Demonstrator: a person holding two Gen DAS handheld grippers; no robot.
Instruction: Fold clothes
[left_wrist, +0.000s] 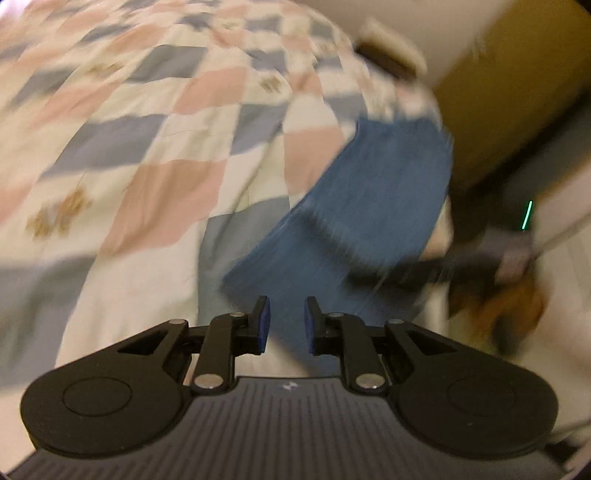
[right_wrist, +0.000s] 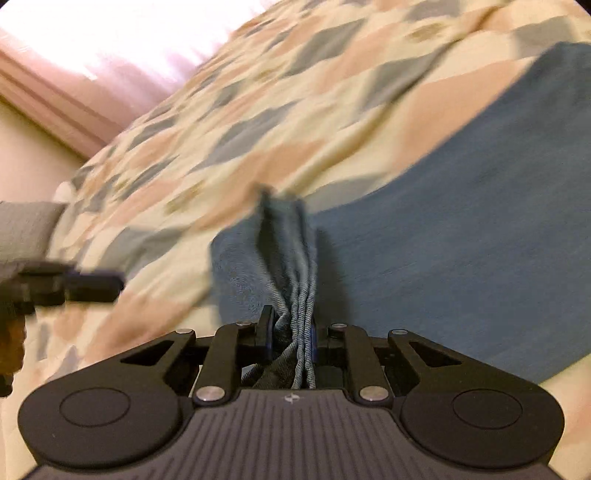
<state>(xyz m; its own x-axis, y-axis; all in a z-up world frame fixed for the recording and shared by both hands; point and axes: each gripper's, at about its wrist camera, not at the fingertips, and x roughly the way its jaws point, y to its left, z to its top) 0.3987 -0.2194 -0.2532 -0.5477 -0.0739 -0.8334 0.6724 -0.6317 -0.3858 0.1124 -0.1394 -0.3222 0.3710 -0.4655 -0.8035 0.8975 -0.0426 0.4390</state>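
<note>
The blue garment (right_wrist: 461, 229) lies across the checked quilt (right_wrist: 258, 110) near the bed's edge. The right gripper (right_wrist: 291, 332) has its jaws pinching a bunched stack of hems — several layers held together, probably so they travel as one when the fold is carried over. The left gripper (left_wrist: 286, 323) hovers by the garment's near end, jaws spread and holding nothing — free, it seems, to catch another corner.

I find no readable text, label, brand name or number in either view. Only a small pale emblem, too small to identify, sits on each ribbed grey hand-held gripper body (left_wrist: 287, 386) (right_wrist: 291, 398).
</note>
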